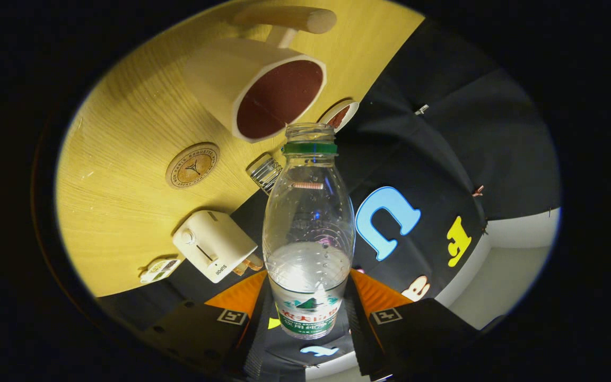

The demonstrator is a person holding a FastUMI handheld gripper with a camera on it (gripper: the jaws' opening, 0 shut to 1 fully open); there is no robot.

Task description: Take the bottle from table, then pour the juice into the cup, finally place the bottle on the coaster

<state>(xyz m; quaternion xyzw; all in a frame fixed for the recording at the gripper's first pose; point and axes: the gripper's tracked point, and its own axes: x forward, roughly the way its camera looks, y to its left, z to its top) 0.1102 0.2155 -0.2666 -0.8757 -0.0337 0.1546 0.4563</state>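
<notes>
A pale wooden tabletop [125, 175] is shown tilted across the view, backed by the booth's black cloth wall. An uncapped clear plastic bottle [308, 233], partly filled with liquid, is held between the gripper [308, 310] fingers, which are closed against its labelled lower body. Its open mouth is directed toward a cream cup [255, 87] with a dark red interior, just beyond it. A round wooden coaster [192, 165] lies near the cup; a cream toaster [214, 245] stands closer to the fingers. The bottle is judged light, thin-walled and easily dented, with shifting contents; a moderate hold low on the body is advised.
</notes>
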